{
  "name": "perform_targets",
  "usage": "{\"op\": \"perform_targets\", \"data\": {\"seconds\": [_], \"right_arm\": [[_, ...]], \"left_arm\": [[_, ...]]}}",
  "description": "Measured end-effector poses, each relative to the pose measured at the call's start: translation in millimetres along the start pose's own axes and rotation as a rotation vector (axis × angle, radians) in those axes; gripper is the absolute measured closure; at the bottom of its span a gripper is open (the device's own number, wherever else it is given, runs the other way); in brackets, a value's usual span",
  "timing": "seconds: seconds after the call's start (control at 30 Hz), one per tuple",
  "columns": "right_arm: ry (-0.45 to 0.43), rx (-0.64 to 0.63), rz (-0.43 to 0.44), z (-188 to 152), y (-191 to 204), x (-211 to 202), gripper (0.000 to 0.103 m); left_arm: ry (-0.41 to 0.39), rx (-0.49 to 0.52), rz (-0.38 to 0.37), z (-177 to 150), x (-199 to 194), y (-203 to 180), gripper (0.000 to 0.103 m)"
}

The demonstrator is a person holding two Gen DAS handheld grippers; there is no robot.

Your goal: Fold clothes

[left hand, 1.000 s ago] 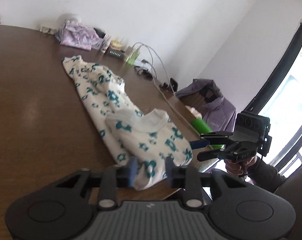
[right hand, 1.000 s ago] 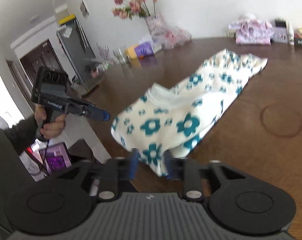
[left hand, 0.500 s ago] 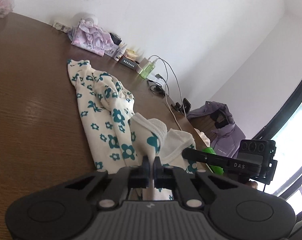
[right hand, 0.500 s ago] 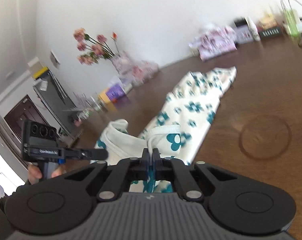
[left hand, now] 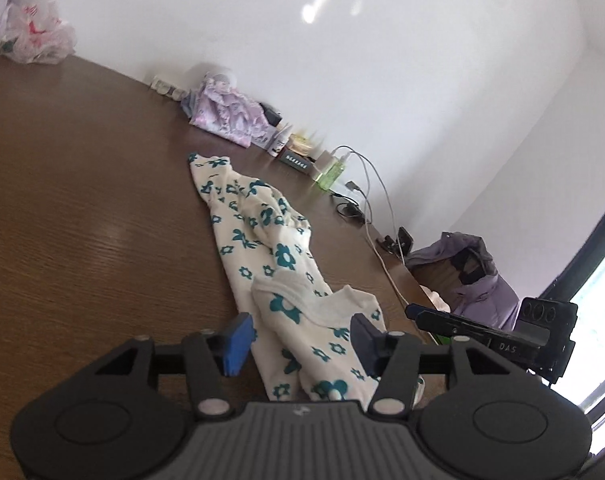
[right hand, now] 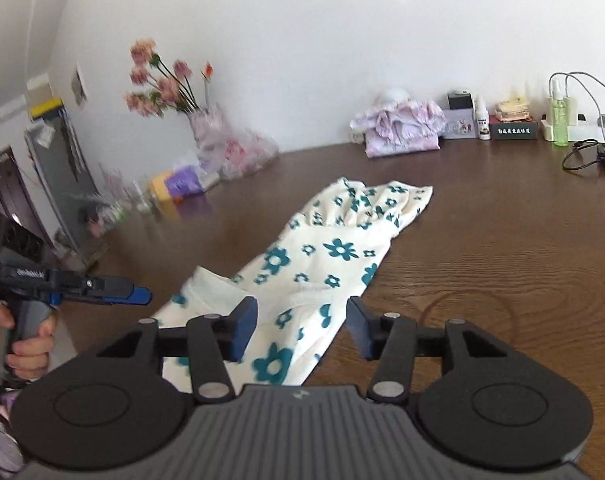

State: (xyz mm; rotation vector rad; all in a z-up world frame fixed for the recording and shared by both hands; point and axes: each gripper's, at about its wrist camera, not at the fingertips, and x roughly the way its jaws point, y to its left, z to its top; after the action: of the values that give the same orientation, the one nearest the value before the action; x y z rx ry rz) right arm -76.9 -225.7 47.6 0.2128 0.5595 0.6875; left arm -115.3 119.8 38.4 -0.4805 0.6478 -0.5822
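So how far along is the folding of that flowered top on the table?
Done: the flowered top lies lengthwise on the brown table, already narrowed. In hand: nothing; the left tool and right tool are opening, with cloth between their pads but not pinched. Left: folding it shorter; the lilac garment looks folded.

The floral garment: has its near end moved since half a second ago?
Yes. The floral garment had its near end lifted and pinched; now it lies flat on the table, between the opening left gripper.
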Motion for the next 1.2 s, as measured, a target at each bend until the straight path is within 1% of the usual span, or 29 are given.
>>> {"op": "perform_targets", "data": {"seconds": [0.1,0.17,0.2,0.23,0.27,0.3,0.33,0.43,0.53,0.63,0.67,0.7,0.73,0.8,0.83,0.87,0.97,1.1,1.2], "right_arm": [[0.08,-0.038,0.126,-22,8,-12,0.047],[0.138,-0.113,0.131,-36,21,-5,0.047],[0.155,-0.148,0.126,-41,26,1,0.047],[0.151,-0.171,0.117,-44,29,6,0.047],[0.145,-0.193,0.107,-46,31,10,0.048],[0.135,-0.208,0.107,-46,33,14,0.049],[0.125,-0.219,0.111,-44,34,17,0.049],[0.101,-0.282,0.158,-39,38,24,0.049],[0.12,-0.346,0.2,-39,42,33,0.049],[0.137,-0.373,0.268,-40,43,39,0.049],[0.146,-0.374,0.296,-39,42,40,0.05],[0.154,-0.375,0.324,-39,40,41,0.055],[0.175,-0.364,0.341,-38,37,42,0.071],[0.216,-0.319,0.329,-36,27,40,0.097],[0.227,-0.279,0.335,-36,21,36,0.099],[0.217,-0.249,0.336,-38,16,30,0.099],[0.22,-0.175,0.277,-50,14,17,0.1],[0.213,-0.113,0.229,-66,21,6,0.1],[0.213,-0.107,0.206,-72,28,-3,0.1]], "left_arm": [[0.05,0.032,-0.023,-17,7,-15,0.046],[0.077,0.053,-0.031,-26,17,-22,0.047],[0.089,0.064,-0.035,-30,22,-25,0.047],[0.098,0.068,-0.03,-34,27,-27,0.047],[0.108,0.06,-0.013,-36,31,-27,0.057],[0.115,0.037,-0.006,-37,32,-23,0.069],[0.119,0.005,-0.012,-37,32,-17,0.086],[0.124,-0.095,-0.029,-38,31,1,0.087],[0.111,-0.22,-0.07,-40,29,23,0.088],[0.114,-0.27,-0.109,-40,30,32,0.088],[0.116,-0.274,-0.111,-39,30,34,0.088],[0.117,-0.268,-0.104,-38,29,34,0.088],[0.119,-0.263,-0.097,-36,29,34,0.088],[0.122,-0.252,-0.084,-33,28,34,0.088],[0.124,-0.247,-0.077,-31,27,35,0.088],[0.128,-0.236,-0.072,-30,28,33,0.088],[0.156,-0.197,-0.072,-29,33,26,0.088],[0.173,-0.188,-0.084,-32,34,23,0.087],[0.176,-0.164,-0.099,-38,31,17,0.086]]}}
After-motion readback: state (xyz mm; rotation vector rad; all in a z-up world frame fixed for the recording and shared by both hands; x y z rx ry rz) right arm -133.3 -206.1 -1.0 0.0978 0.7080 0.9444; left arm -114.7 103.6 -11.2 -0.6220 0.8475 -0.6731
